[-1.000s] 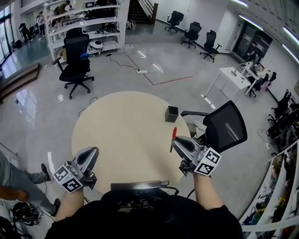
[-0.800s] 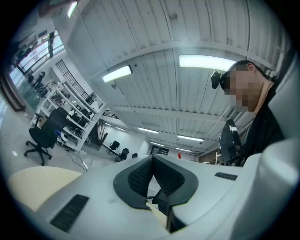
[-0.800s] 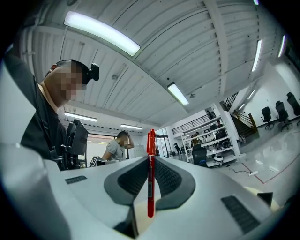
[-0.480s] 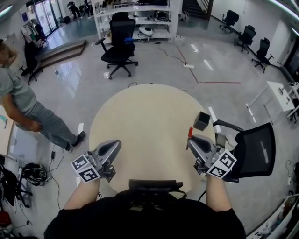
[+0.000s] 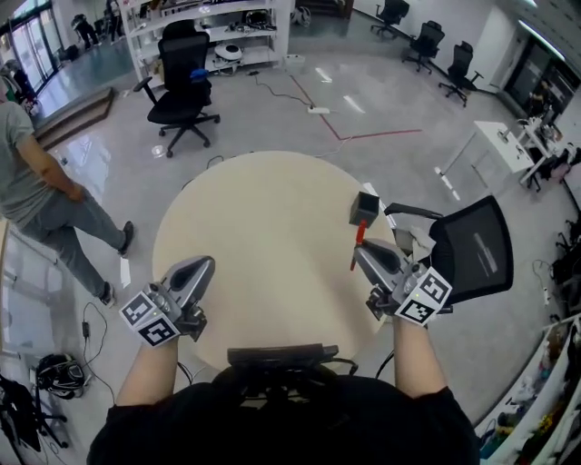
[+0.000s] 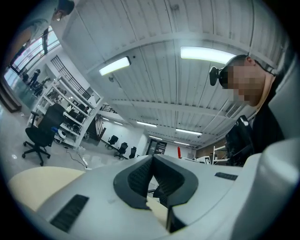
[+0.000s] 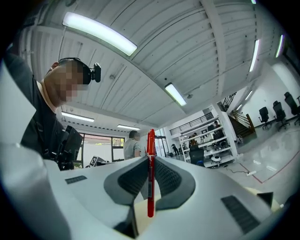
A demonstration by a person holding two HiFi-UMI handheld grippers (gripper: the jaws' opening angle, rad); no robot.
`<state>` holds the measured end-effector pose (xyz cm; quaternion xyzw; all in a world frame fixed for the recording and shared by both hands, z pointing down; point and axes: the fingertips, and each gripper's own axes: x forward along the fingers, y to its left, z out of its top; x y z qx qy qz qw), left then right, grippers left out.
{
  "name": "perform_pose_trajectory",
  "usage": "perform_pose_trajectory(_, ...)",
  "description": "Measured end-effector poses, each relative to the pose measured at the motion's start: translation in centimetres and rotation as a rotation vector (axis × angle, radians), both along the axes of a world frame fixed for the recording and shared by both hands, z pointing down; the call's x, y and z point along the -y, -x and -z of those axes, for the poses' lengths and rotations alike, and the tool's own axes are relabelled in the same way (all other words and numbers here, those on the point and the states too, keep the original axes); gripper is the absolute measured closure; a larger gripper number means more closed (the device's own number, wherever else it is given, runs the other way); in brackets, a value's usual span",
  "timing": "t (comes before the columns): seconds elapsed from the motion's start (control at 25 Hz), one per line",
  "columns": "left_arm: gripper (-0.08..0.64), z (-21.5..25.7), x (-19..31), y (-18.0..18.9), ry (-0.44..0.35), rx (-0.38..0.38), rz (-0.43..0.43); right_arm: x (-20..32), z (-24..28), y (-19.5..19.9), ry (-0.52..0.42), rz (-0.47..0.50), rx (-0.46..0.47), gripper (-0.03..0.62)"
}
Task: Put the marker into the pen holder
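Right hand-held gripper [image 7: 149, 174] clamped on marker [image 5: 359, 234], upright; holder [image 5: 364, 208] just ahead, apparently not touching. Left hand-held gripper [image 6: 152, 160] closed, empty.

Surface [image 5: 263, 227]: one, round.
Marker [image 5: 359, 238]: one, red.
Pen holder [image 5: 364, 208]: one, dark.
Grippers: two, left gripper [image 5: 201, 265] and right gripper [image 5: 361, 252].
Office chairs: five made out. One near chair [image 5: 472, 245] beside surface, one black chair [image 5: 182, 73] by shelving, three far off.
Shelving unit [image 5: 227, 27]: one.
White desk [image 5: 495, 145]: one.
Bystander [image 5: 36, 182]: one close by.
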<state>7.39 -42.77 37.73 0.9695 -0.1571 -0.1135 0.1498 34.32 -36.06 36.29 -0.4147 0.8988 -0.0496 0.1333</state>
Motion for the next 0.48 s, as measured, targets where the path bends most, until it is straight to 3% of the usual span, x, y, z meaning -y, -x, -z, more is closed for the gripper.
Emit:
perform_pose_trajectory(0.28,0.566,1.4,4.3,-4.3,-0.051,0.015,-0.053,2.8,2.4,-6.6,-0.067,-0.131,-0.022,0.546)
perform_pose_trajectory(0.48,0.566,0.6,7.8,-10.9,-0.058,0.045,-0.090,6.3,1.9,-12.7,-0.092,-0.185,-0.036,0.546)
